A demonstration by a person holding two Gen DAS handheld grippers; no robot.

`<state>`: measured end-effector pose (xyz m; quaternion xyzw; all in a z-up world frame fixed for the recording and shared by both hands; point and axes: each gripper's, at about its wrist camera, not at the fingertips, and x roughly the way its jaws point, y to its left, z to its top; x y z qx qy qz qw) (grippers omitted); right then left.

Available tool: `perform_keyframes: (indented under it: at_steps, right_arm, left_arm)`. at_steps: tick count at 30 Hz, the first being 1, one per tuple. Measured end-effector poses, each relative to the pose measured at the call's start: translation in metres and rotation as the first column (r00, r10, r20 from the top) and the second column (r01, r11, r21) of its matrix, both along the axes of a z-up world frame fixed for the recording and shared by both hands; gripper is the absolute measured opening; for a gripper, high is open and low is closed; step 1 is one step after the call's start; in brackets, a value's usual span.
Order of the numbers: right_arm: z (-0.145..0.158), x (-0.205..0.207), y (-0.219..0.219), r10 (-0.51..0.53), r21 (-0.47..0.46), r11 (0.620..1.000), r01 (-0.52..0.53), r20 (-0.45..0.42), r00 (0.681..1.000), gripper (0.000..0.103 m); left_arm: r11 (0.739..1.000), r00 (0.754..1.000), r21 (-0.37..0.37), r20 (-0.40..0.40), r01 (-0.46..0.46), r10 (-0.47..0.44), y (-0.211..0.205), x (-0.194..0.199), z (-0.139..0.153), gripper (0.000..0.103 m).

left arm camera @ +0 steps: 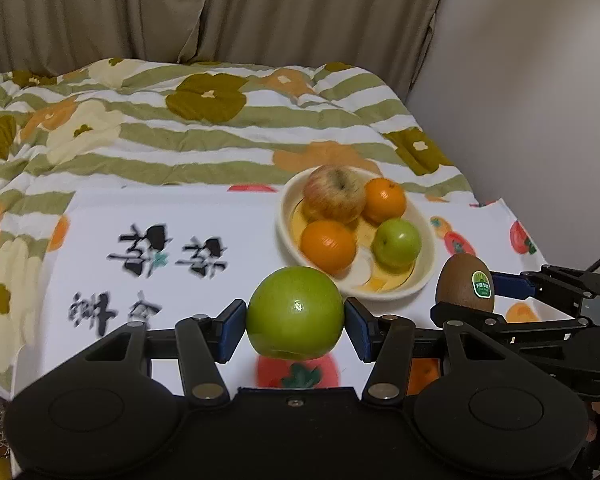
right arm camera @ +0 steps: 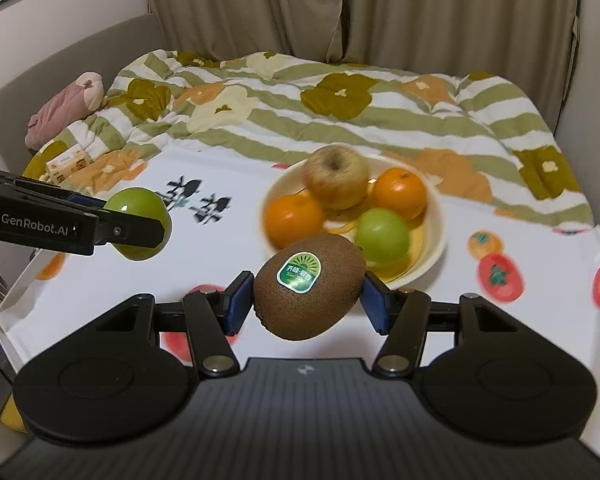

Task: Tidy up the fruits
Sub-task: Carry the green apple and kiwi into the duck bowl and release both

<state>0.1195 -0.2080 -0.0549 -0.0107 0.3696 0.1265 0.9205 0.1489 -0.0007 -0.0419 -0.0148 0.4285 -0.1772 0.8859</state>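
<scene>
Jaws on both sides are clenching fruit just short of the bowl [left arm camera: 420, 280], the left gripper [left arm camera: 296, 320] gripping a green apple [left arm camera: 295, 312] and the right gripper [right arm camera: 308, 300] a kiwi [right arm camera: 309, 286], seemingly for dropping in.

— What do you see from my left camera?

— My left gripper [left arm camera: 296, 314] squeezes a big green apple [left arm camera: 295, 312] between its blue pads [left arm camera: 234, 330]. The apple hangs above the white cloth [left arm camera: 220, 216].

— And the bowl?

— The bowl [left arm camera: 424, 276] sits just behind it, with a red apple [left arm camera: 334, 194], two oranges [left arm camera: 328, 246] and a small green apple [left arm camera: 397, 243]. My right gripper [left arm camera: 466, 290] holds a kiwi [left arm camera: 460, 286] nearby.
</scene>
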Motion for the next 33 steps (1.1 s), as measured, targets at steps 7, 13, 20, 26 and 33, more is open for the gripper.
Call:
perform_keyframes:
  at_steps: [7, 13, 20, 26, 33]
  right_arm:
    - [0.005, 0.03, -0.039, 0.033, -0.026, 0.999, -0.033, 0.015, 0.999, 0.073]
    - [-0.003, 0.062, -0.072, 0.064, -0.039, 0.997, -0.064, 0.004, 0.998, 0.073]
    - [-0.019, 0.095, -0.092, 0.106, -0.042, 0.993, -0.106, -0.014, 0.994, 0.073]
    - [-0.03, 0.115, -0.095, 0.149, -0.035, 0.988, -0.15, -0.025, 0.989, 0.073]
    - [-0.035, 0.128, -0.101, 0.15, -0.017, 0.988, -0.151, -0.035, 0.988, 0.073]
  left_arm:
    - [1.0, 1.0, 0.013, 0.01, 0.009, -0.009, -0.046, 0.026, 0.002, 0.058]
    - [0.999, 1.0, 0.043, 0.007, 0.018, -0.018, -0.082, 0.053, -0.009, 0.058]
    - [0.994, 0.999, 0.106, 0.007, 0.032, -0.033, -0.114, 0.081, -0.027, 0.058]
    - [0.986, 0.999, 0.161, 0.004, 0.043, -0.044, -0.13, 0.097, -0.042, 0.058]
    - [0.973, 0.996, 0.218, 0.028, 0.071, -0.079, -0.143, 0.099, -0.048, 0.058]
